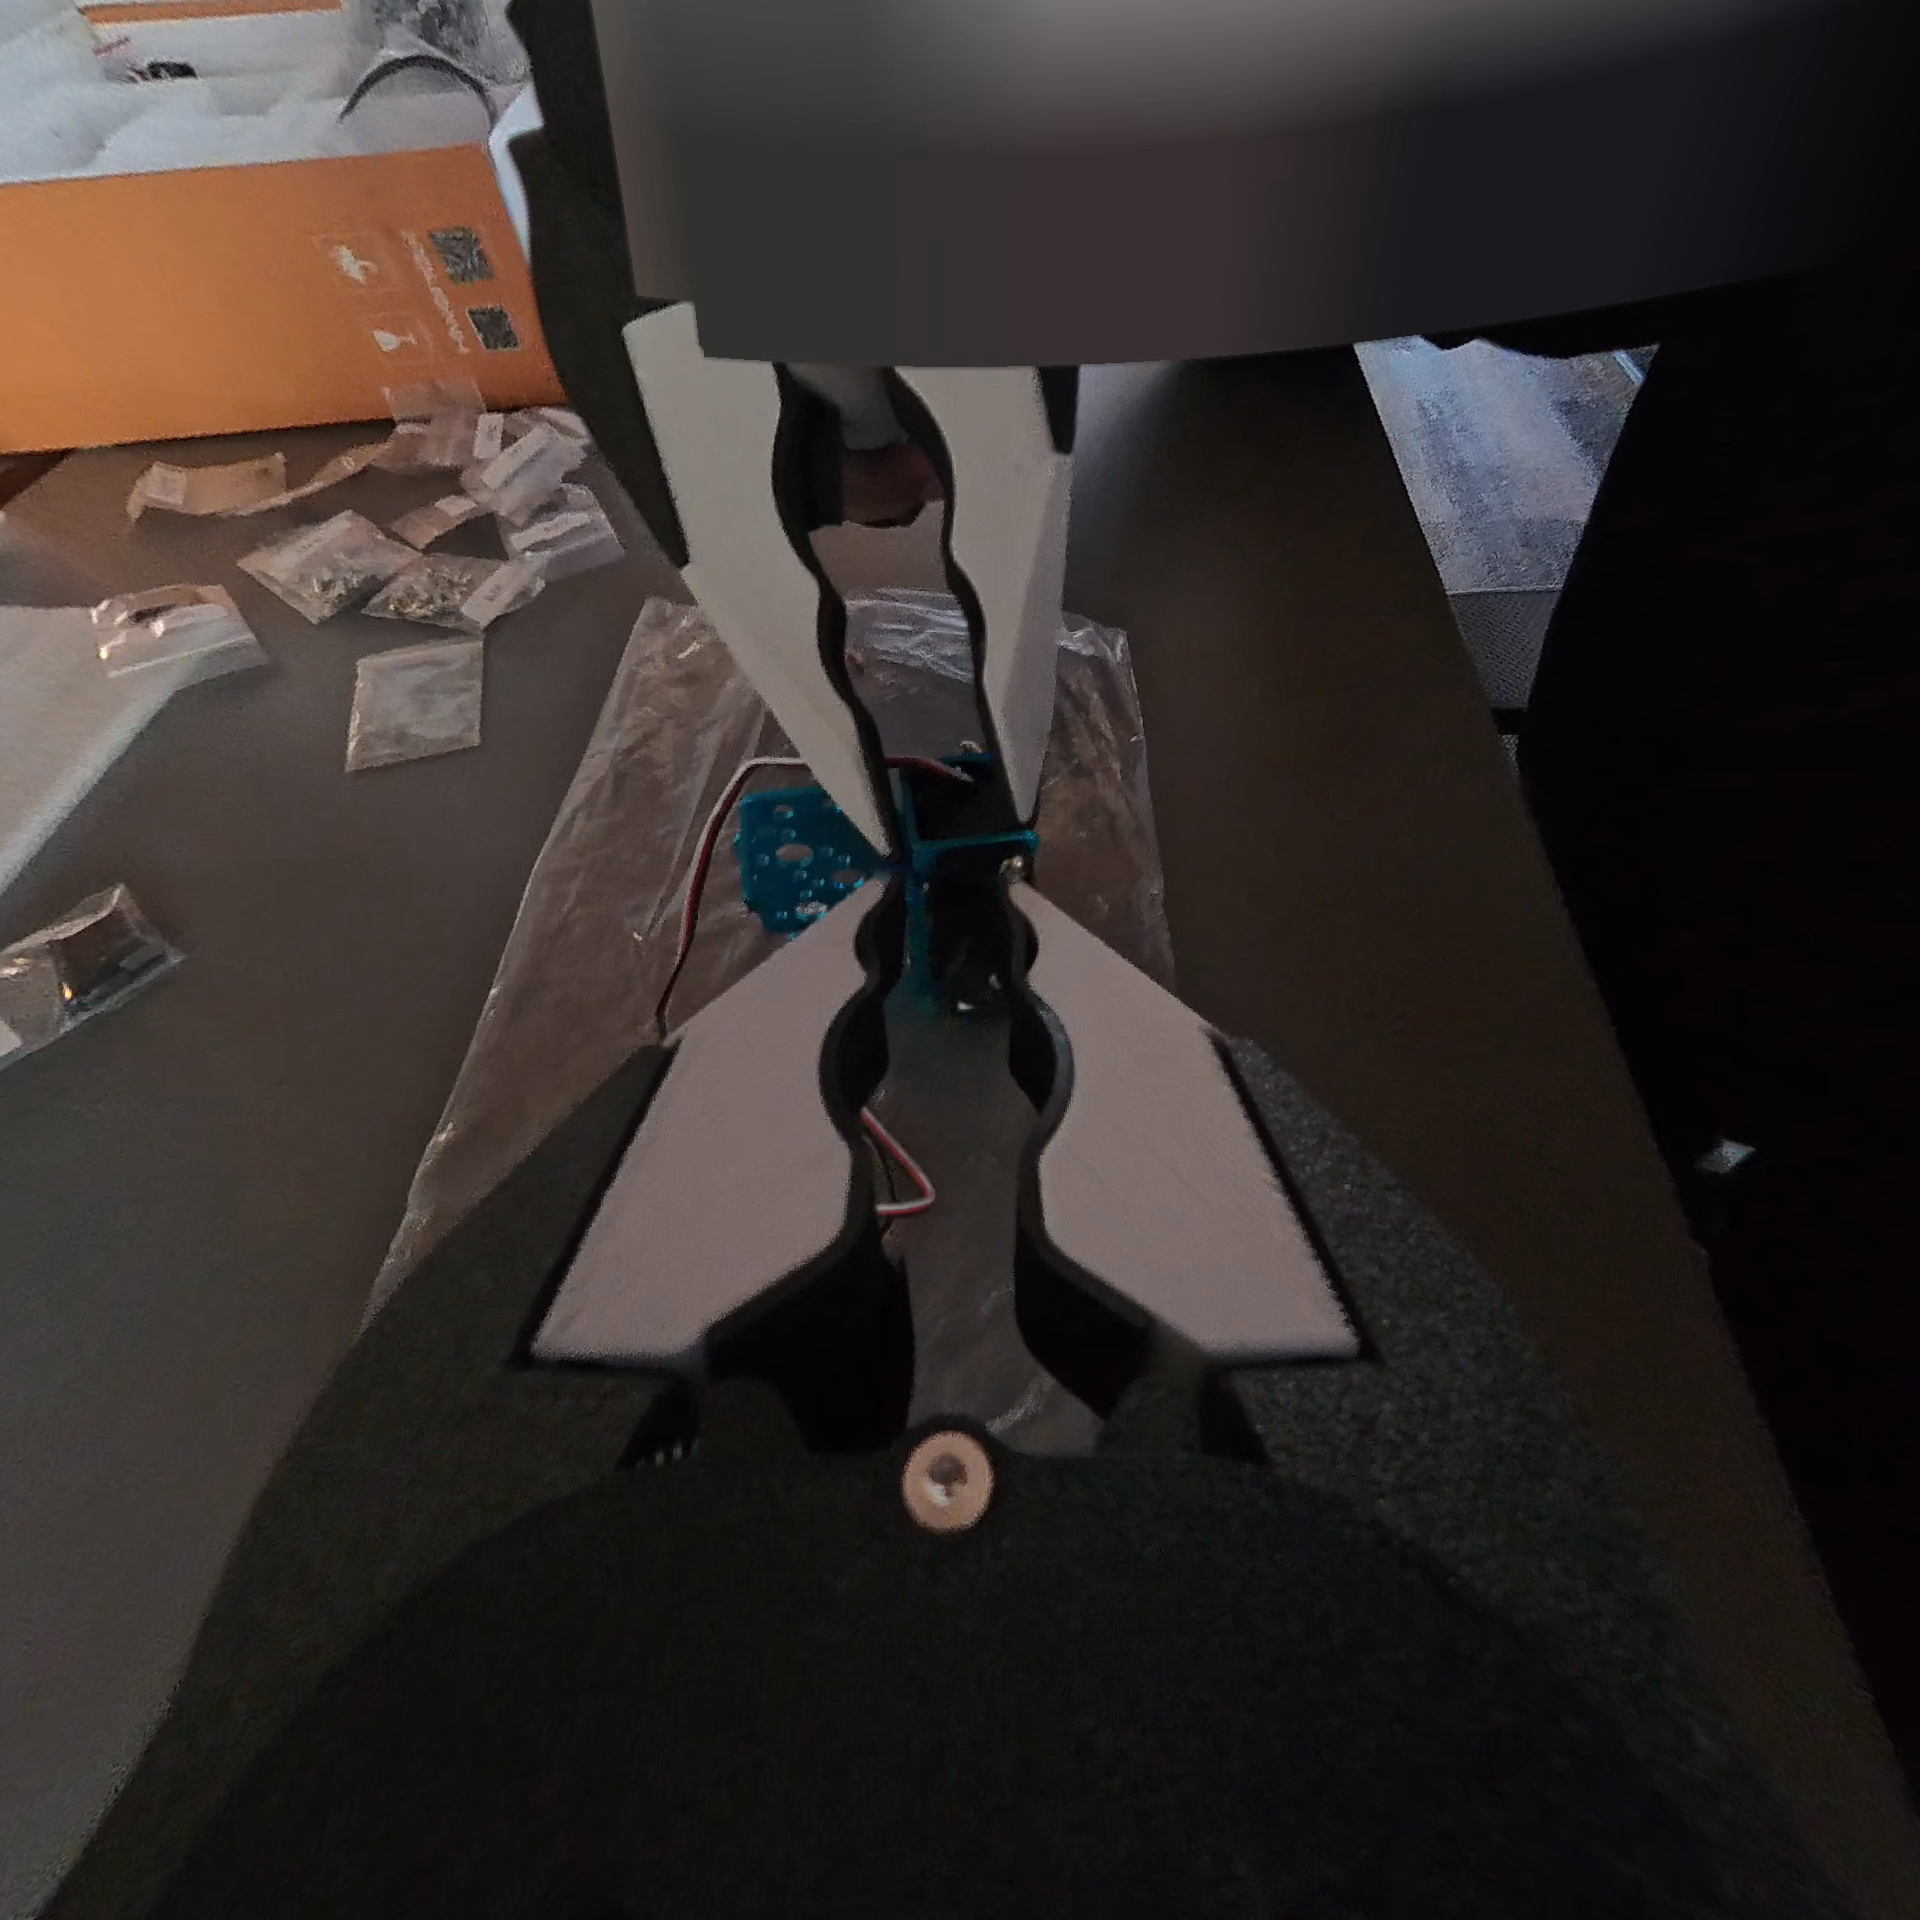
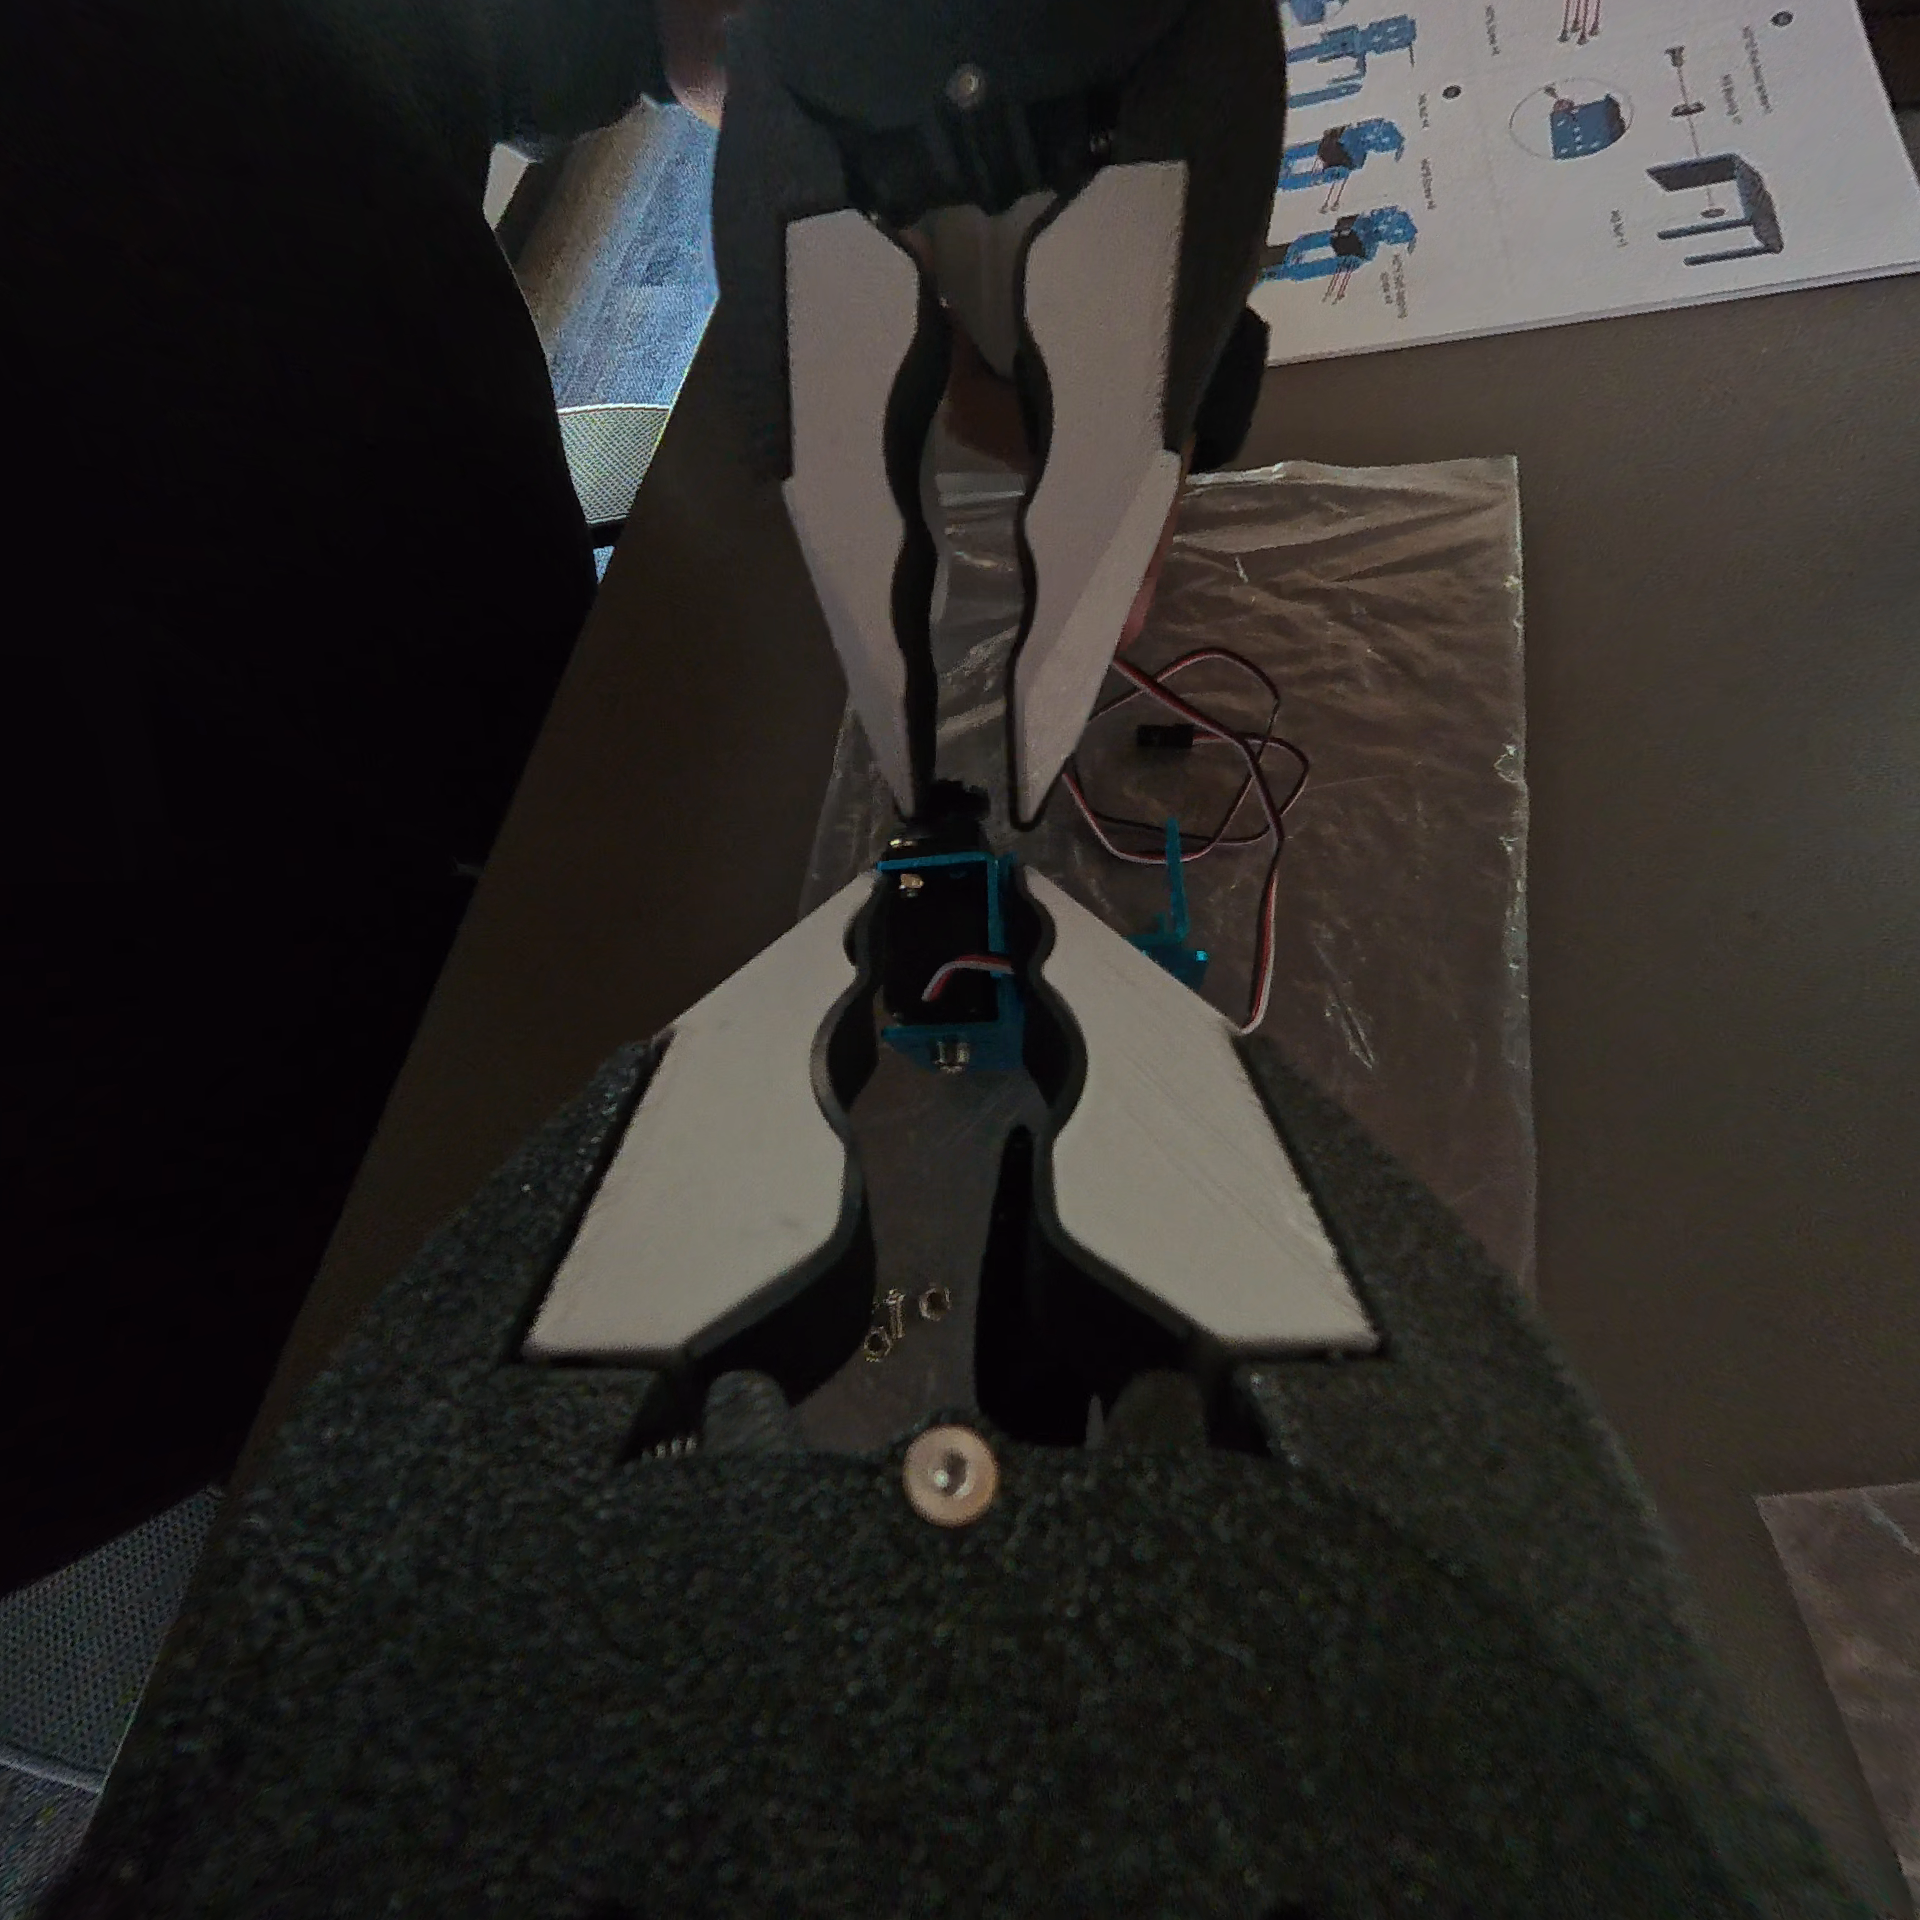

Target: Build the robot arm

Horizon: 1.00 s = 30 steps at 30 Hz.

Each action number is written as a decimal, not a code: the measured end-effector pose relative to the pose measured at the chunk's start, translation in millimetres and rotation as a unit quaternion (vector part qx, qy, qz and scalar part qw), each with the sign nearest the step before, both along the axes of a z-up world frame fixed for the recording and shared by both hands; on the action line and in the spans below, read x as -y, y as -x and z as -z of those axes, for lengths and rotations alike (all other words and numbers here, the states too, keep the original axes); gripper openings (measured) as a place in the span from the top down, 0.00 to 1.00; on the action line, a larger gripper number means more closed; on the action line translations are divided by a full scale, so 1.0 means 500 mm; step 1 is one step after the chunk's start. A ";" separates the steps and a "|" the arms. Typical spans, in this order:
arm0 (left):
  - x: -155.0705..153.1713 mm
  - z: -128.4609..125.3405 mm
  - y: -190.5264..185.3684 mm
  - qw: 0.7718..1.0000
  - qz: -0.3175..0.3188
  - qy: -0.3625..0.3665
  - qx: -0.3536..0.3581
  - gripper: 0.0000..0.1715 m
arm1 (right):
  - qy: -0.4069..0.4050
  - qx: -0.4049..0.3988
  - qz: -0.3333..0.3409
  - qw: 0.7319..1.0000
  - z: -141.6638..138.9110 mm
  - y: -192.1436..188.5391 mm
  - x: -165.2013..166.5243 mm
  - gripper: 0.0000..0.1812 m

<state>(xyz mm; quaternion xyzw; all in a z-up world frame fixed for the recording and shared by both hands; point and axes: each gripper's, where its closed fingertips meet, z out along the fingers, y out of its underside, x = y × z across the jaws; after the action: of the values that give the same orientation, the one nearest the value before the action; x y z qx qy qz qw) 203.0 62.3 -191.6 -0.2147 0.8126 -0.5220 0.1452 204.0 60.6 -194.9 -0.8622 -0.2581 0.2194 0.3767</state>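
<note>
Between the two sets of tongs, just above a clear plastic bag (image 2: 1403,644) on the dark table (image 2: 1714,935): blue servo bracket (image 2: 928,1042) with a black servo seated inside. Pinched across its flat sides by the right gripper (image 2: 943,888); pinched from the opposite end by the left gripper (image 1: 954,899). Probably light and stiff, with smooth metal likely to slip. Best held by the bracket walls, never by the thin servo lead (image 2: 1262,790). Just beside: perforated blue plate (image 1: 800,862). Farther off: small parts bags (image 1: 416,592), orange box (image 1: 208,291), printed sheet (image 2: 1558,156).
</note>
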 end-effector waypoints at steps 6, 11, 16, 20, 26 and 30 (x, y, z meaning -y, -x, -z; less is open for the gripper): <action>0.009 0.004 0.002 1.000 0.006 -0.008 0.003 0.91 | 0.003 0.000 0.000 1.000 0.000 0.002 0.000 0.88; 0.012 0.004 0.000 1.000 0.003 -0.009 0.004 0.92 | 0.014 -0.007 -0.001 1.000 0.000 0.000 0.003 0.89; 0.016 0.004 0.001 1.000 0.004 -0.012 0.009 0.92 | -0.005 -0.011 0.002 1.000 -0.012 -0.009 -0.001 0.94; 0.016 0.003 0.000 1.000 0.003 -0.012 0.009 0.92 | -0.004 0.012 -0.003 1.000 -0.023 -0.009 0.010 0.85; 0.017 0.003 0.000 1.000 0.003 -0.011 0.009 0.92 | 0.004 0.039 -0.007 0.999 -0.002 -0.005 0.009 0.85; 0.015 0.004 -0.002 1.000 0.000 -0.012 0.010 0.93 | 0.007 0.034 -0.007 0.999 -0.002 -0.005 0.008 0.90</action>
<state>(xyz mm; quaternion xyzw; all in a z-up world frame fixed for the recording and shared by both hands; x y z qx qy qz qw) 204.0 54.6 -193.4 -0.2079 0.8175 -0.5140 0.1557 206.7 56.4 -193.9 -0.8699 -0.2753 0.1945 0.3600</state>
